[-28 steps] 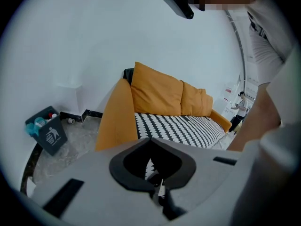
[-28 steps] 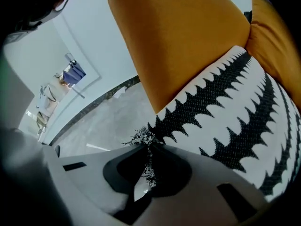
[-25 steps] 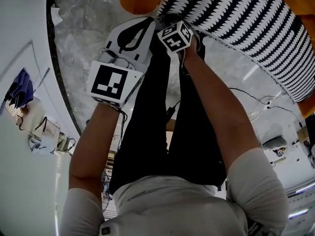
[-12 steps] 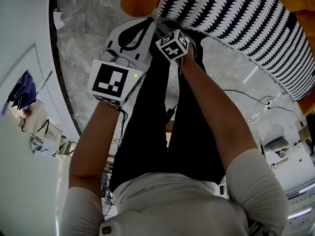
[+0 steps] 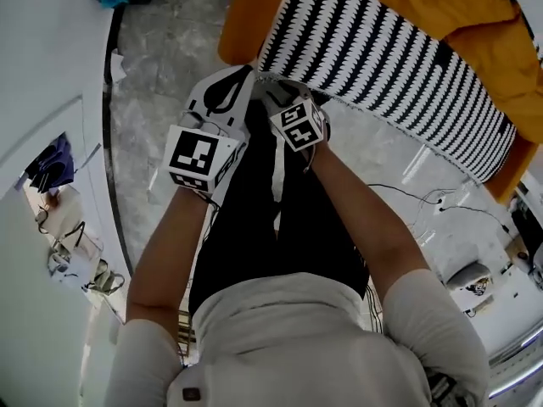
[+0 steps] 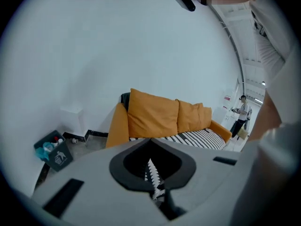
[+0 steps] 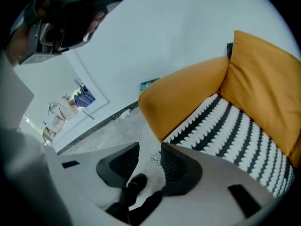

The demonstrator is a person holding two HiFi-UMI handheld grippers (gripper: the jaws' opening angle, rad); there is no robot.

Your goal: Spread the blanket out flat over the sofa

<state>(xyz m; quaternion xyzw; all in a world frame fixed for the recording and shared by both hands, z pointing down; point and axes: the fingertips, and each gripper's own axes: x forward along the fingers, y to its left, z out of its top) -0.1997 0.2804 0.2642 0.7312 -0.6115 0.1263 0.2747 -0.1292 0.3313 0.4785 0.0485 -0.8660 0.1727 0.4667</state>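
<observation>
Left hand-held gripper (image 6: pixel 150 144) tight on blanket (image 5: pixel 382 58), right hand-held gripper (image 7: pixel 149 150) jaws newly apart, empty.

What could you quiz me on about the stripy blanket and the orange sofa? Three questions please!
1. True or false: the striped blanket lies on the seat of the orange sofa.
2. Which gripper is shut on a strip of the blanket, left or right?
3. Fill in: in the left gripper view, a dark ___ stands left of the sofa.
Key:
1. True.
2. The left gripper. The right gripper has just been opening its jaws, with nothing between them.
3. bin.
</observation>
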